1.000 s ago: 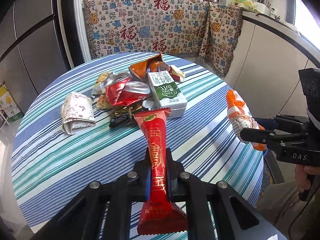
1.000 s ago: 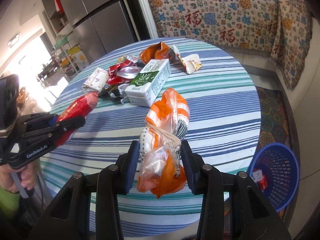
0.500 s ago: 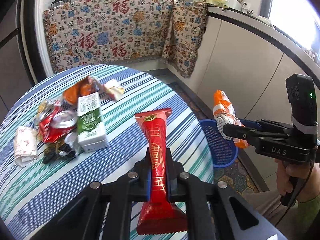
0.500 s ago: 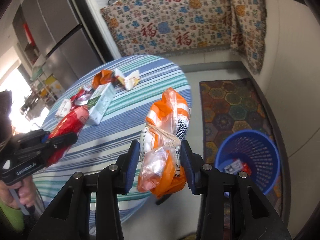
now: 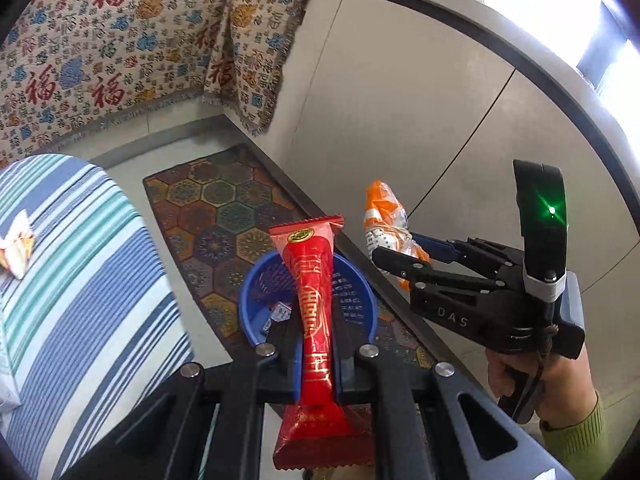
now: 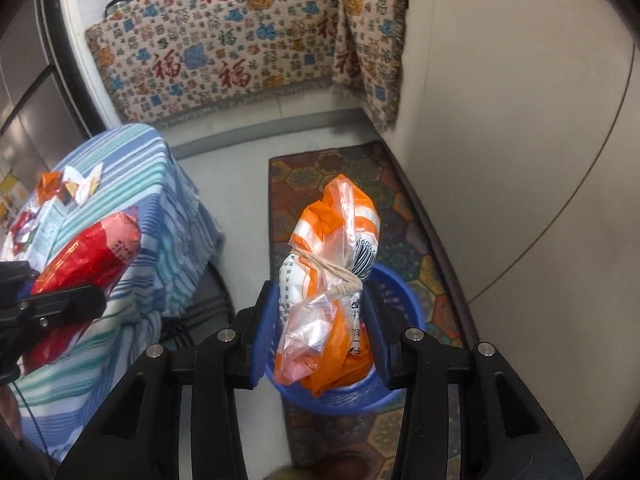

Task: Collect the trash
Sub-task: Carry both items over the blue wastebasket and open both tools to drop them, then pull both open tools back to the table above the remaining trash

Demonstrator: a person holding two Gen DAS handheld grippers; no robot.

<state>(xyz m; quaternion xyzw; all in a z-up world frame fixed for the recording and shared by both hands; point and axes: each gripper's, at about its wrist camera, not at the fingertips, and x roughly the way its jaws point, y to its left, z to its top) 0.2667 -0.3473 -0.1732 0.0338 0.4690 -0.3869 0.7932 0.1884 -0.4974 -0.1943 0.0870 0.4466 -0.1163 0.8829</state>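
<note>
My left gripper (image 5: pixel 316 360) is shut on a long red snack wrapper (image 5: pixel 312 304), which hangs above a blue trash basket (image 5: pixel 252 300) on the floor. My right gripper (image 6: pixel 322 312) is shut on a knotted orange and white plastic bag (image 6: pixel 332 252), held right over the same blue basket (image 6: pixel 404 300). In the left wrist view the right gripper (image 5: pixel 384 256) carries the bag (image 5: pixel 382 216) to the right of the basket. In the right wrist view the left gripper (image 6: pixel 80 300) holds the red wrapper (image 6: pixel 88 256) at the left. A few scraps lie inside the basket.
The round table with a striped cloth (image 6: pixel 168 216) stands to the left, with a milk carton and wrappers (image 6: pixel 44 216) left on it. A patterned rug (image 5: pixel 216 208) lies under the basket. Grey cabinet fronts (image 5: pixel 400 120) curve along the right. A person's hand (image 5: pixel 560 384) holds the right gripper.
Both grippers swung right, off the table and over the floor, carrying the wrapper and the bag. The blue basket now sits directly beneath them; the table trash has slid out to the left.
</note>
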